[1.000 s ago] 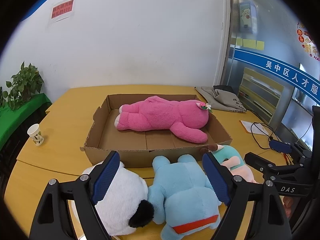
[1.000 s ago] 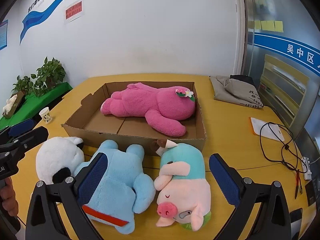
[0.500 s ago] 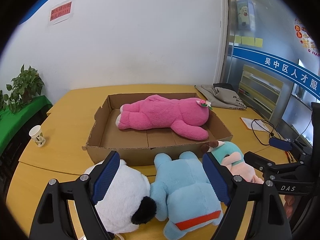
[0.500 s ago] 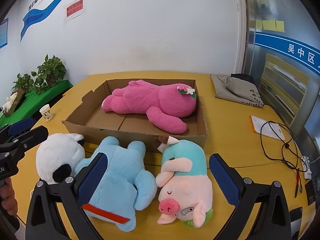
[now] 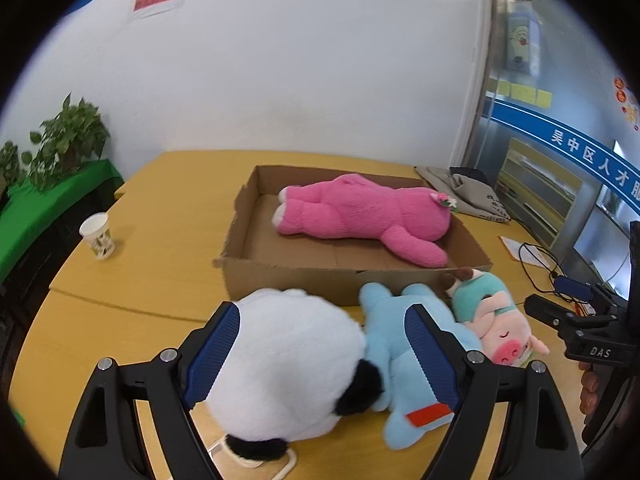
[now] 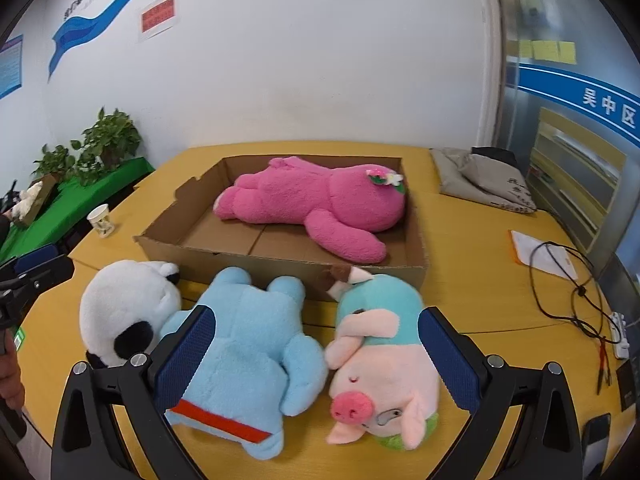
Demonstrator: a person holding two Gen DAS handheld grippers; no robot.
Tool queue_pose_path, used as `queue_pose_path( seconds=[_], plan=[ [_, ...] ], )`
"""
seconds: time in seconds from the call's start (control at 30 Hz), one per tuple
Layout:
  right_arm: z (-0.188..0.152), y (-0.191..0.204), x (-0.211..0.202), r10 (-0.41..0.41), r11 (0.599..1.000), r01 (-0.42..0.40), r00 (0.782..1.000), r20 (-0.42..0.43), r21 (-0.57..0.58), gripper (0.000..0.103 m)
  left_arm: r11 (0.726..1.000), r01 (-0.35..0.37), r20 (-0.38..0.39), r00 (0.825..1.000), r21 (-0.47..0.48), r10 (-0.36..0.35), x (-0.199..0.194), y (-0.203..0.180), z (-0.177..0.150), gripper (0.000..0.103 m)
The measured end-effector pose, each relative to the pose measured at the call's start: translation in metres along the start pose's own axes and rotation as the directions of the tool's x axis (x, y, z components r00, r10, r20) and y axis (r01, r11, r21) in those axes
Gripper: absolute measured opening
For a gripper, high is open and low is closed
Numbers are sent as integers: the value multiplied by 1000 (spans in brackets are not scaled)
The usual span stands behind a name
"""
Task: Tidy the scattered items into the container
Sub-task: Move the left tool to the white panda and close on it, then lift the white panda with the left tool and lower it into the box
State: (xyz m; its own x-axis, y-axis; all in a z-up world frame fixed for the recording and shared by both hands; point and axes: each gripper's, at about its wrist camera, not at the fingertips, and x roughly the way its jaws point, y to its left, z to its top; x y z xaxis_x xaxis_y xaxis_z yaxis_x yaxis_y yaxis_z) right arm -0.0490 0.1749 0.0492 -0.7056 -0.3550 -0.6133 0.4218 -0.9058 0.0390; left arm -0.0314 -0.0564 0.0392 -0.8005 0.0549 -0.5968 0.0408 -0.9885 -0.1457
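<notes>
Lining up on the panda plush (image 5: 288, 360) — left gripper (image 5: 320, 352) wide, right gripper (image 6: 316, 356) wide and empty — next, close, lift into cardboard box (image 5: 280, 276)

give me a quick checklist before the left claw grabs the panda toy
1. Left claw open: ok.
2. Panda toy between its pads: ok.
3. Pads clear of the blue toy: not ok, the right pad overlaps it.
4. Room free in the box beside the pink toy: ok.
5. Right claw out of the way: ok, open over the pig toy.
</notes>
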Motion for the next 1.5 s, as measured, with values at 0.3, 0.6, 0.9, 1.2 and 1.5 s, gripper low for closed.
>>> queue_pose_path(
  seconds=[0.3,0.6,0.9,1.2,1.5],
  plan=[
    [-12,86,10,256,942,-255,966,-25,-218,103,988,43,-109,992,-151,-60,20,57,-21,85],
    [-15,150,34,434,847,-436,898,-78,-305,103,907,169,-186,949,-386,-256,56,109,-56,85],
    [41,131,118,493,860,-510,833,-252,-2,103,706,336,-101,861,-624,-499,88,137,-80,85],
    [29,163,209,557,826,-538,728,-399,169,103,568,384,-35,806,-728,-590,99,156,-94,85],
    [18,168,199,587,801,-576,704,-400,162,95,589,394,-59,796,-705,-603,100,145,-88,77]
  ],
)
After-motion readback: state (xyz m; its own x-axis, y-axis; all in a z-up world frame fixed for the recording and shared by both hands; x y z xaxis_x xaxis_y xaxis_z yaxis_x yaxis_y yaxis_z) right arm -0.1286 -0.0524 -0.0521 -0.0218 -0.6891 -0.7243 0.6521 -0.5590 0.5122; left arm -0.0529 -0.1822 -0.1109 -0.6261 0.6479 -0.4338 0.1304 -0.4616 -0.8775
